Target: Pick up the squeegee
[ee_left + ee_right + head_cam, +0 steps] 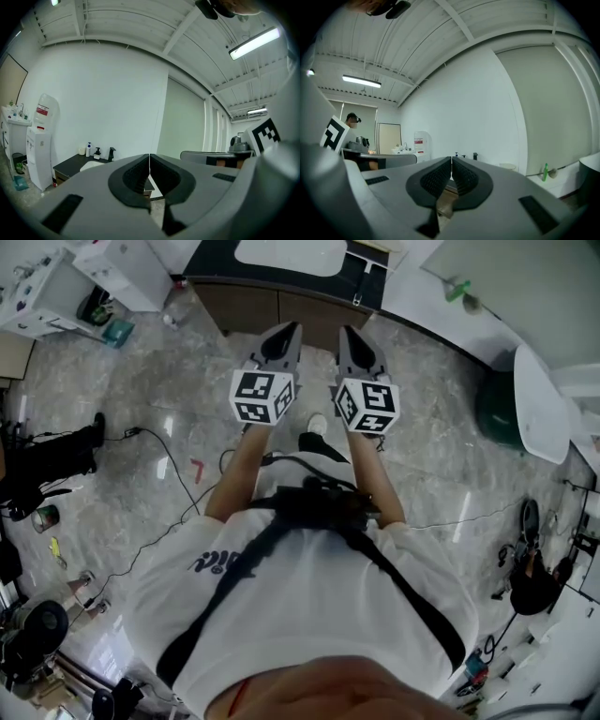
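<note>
No squeegee shows in any view. In the head view my left gripper (289,329) and right gripper (349,332) are held side by side at chest height, pointing level toward a dark counter (217,259) with a white basin (291,253). Both are shut with nothing between the pads. In the left gripper view the left gripper (149,174) has its jaws pressed together, with the counter (70,164) and its bottles far ahead. In the right gripper view the right gripper (451,175) is likewise closed and empty.
A marble floor (178,399) lies below with cables (150,442) trailing across it. A green bin (497,409) stands at the right beside a white curved panel (539,404). A white water dispenser (40,140) stands left of the counter. Equipment clutters the left (37,465) and right edges.
</note>
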Tool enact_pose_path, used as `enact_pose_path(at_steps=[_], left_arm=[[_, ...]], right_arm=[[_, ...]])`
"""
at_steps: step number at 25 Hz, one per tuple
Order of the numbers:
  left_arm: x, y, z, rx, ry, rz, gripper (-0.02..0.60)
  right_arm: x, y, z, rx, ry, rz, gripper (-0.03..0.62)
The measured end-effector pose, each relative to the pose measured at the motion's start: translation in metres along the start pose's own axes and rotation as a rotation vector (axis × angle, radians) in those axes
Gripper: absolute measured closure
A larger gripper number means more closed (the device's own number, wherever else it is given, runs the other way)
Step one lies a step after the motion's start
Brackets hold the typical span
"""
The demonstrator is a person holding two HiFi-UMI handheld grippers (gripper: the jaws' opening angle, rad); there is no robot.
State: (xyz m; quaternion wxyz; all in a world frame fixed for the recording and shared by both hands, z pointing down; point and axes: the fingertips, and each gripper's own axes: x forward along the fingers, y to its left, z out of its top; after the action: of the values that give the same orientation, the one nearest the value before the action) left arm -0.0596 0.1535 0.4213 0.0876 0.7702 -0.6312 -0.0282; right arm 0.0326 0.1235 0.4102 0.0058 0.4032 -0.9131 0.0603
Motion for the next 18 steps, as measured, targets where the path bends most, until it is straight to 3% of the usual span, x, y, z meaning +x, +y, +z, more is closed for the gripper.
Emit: enact_pose_path(at_steps=[9, 13, 18], left_arm=[[0.102, 0.001, 0.021, 0.036, -0.003, 0.045, 0.569], [0.120, 0.006, 0.016, 0.042, -0.001, 0.061, 0.569], [0.140, 0.021, 0.008, 0.042, 0.036, 0.063, 0.569]], right_arm=[[0.070, -0.086, 0.023, 0.050, -0.042, 0.056, 0.586], [0.092, -0.095, 0.012, 0.040, -0.025, 0.117, 0.588], [0.118, -0.098, -0.002, 0.064, 0.024, 0.134, 0.588]])
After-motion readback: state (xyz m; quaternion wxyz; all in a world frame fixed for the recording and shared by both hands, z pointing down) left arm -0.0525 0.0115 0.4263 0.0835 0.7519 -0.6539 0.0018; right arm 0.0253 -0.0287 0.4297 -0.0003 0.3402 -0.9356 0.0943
